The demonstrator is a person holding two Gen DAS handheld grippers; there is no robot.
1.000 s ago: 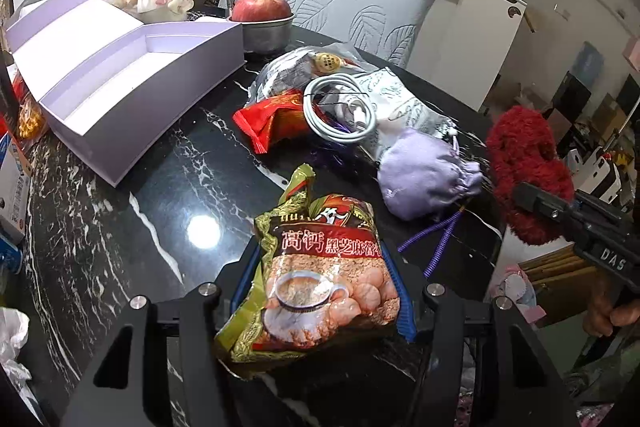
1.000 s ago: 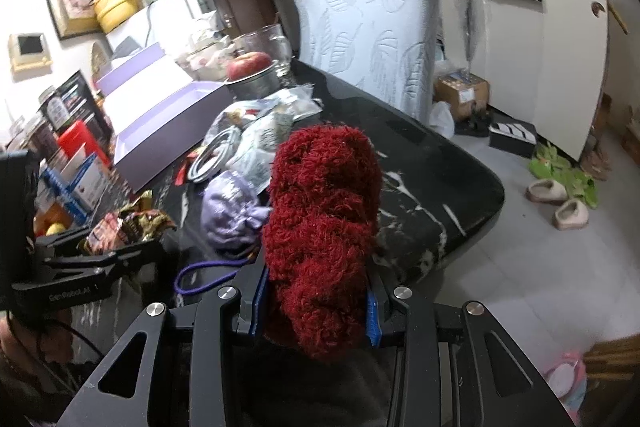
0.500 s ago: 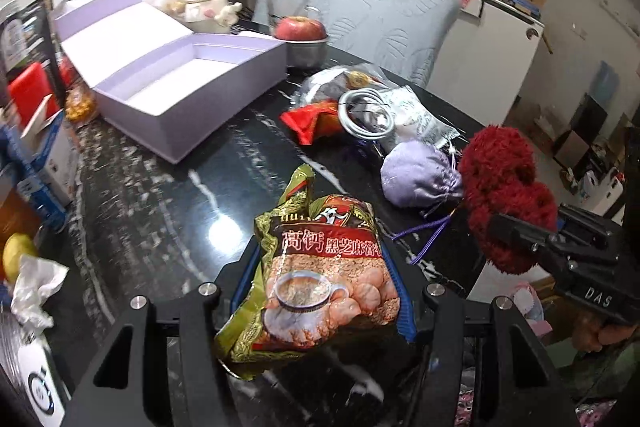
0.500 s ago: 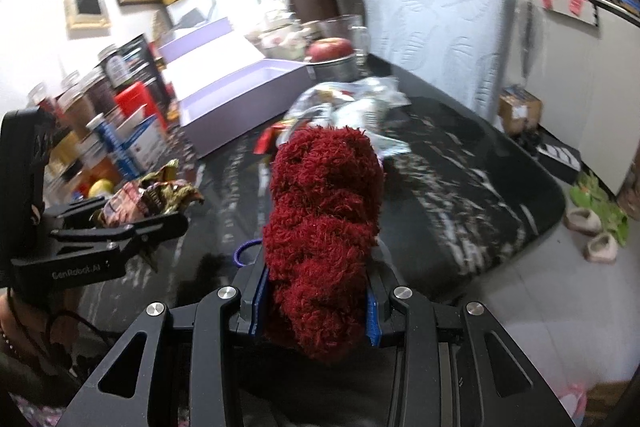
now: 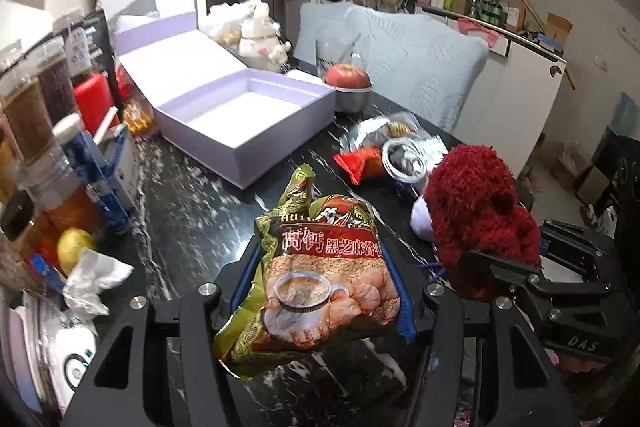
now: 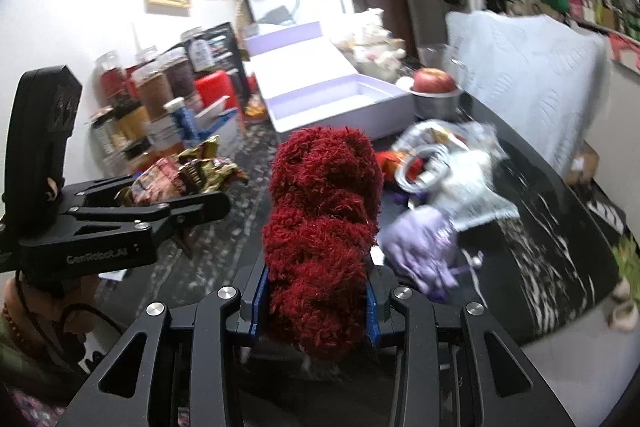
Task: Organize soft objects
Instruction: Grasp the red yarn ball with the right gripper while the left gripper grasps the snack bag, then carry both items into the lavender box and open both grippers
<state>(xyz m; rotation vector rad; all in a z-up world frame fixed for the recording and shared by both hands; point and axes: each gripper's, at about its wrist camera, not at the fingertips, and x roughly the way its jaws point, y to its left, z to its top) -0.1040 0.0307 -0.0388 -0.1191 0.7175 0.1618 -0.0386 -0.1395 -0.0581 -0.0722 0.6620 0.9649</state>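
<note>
My left gripper (image 5: 320, 291) is shut on a green and red snack bag (image 5: 320, 267), held above the black marble table (image 5: 192, 219). That bag (image 6: 180, 175) and the left gripper (image 6: 200, 203) also show at the left of the right wrist view. My right gripper (image 6: 316, 303) is shut on a fuzzy red plush (image 6: 320, 227); the plush (image 5: 476, 207) appears at the right in the left wrist view. An open lilac box (image 5: 248, 115) lies ahead with its lid tipped back, box (image 6: 336, 103) empty inside. A lilac drawstring pouch (image 6: 420, 247) rests on the table.
A pile of packets with a coiled white cable (image 5: 400, 155) lies right of the box. A metal bowl with an apple (image 5: 348, 83) stands behind it. Jars, bottles, a lemon (image 5: 74, 245) and crumpled tissue (image 5: 92, 279) crowd the left edge. A pale cushioned chair back (image 5: 412, 59) stands beyond the table.
Both grippers have risen and swung left toward the lilac box, each keeping its load. The box now lies closer to the middle of both views and the plush has drawn nearer the snack bag.
</note>
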